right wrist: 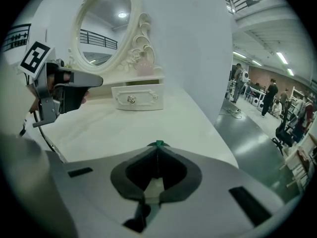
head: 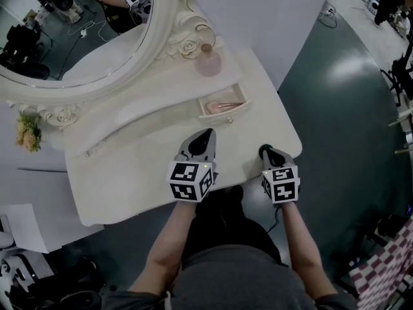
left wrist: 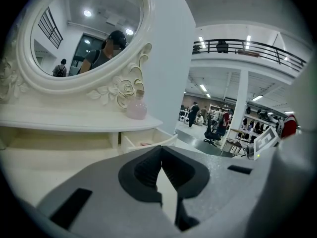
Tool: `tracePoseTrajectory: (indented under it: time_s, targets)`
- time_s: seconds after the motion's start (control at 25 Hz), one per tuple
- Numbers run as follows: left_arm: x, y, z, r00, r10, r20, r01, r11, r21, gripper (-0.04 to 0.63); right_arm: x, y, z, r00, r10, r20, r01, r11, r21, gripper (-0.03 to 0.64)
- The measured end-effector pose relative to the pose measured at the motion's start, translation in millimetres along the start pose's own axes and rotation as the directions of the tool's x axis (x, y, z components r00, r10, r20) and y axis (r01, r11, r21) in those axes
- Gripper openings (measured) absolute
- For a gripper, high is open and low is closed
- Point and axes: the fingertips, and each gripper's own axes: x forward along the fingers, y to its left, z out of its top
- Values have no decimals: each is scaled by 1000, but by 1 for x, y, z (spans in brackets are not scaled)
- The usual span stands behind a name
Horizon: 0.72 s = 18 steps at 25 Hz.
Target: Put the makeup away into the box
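oval mirror [head: 77,37] far left, my left claw [head: 207,135] closed with nothing in it over the white table [head: 129,173], pink bottle [head: 208,62] on the far shelf, pink makeup [head: 226,106] lying in the open drawer [head: 202,106] just beyond that claw, my right claw [head: 264,150] pinched together near the table's right edge (a green speck shows at its tips, I cannot tell what)

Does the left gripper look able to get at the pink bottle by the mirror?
Probably yes: the pink bottle stands unobstructed on the shelf ahead of the left gripper, whose shut jaws must open first.
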Motion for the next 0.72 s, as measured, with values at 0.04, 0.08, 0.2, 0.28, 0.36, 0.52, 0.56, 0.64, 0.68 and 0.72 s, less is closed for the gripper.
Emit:
tracePoseTrajectory:
  time_s: [0.04,0.08,0.2,0.28,0.36,0.52,0.56,0.64,0.68,0.72]
  targets:
    - [-1,0,1,1000,1,2,-1,1000,1,6,0,0,0,1000,4,2,-4,1000,4,8]
    - [-1,-1,1,1000,2,4,-2,1000,4,6,-1,0,0,1000,10,6,-10,1000,10,6]
    - [-2,-3,5,1000,5,13,-5,1000,15,6,-6,-1,6,999,20,34,-21,1000,22,6]
    - [-4,-2,8,1000,13,20,-13,1000,19,6,-12,-1,13,998,22,60,-23,999,22,6]
    - [-5,0,9,999,23,26,-23,1000,19,6,-18,0,22,996,27,88,-29,999,22,6]
    - [-8,2,11,998,42,35,-43,999,20,6,-27,3,44,989,50,142,-52,999,15,6]
    - [-9,3,12,998,47,37,-48,999,21,6,-29,5,50,986,57,156,-60,998,11,6]
    - [-11,4,13,997,57,42,-58,998,23,6,-34,7,63,981,70,182,-71,997,-3,6]
    - [-13,5,14,997,62,45,-63,998,24,6,-36,8,70,978,77,196,-76,997,-11,6]
    - [-14,5,16,997,67,49,-68,997,25,6,-38,9,77,974,85,211,-83,996,-18,6]
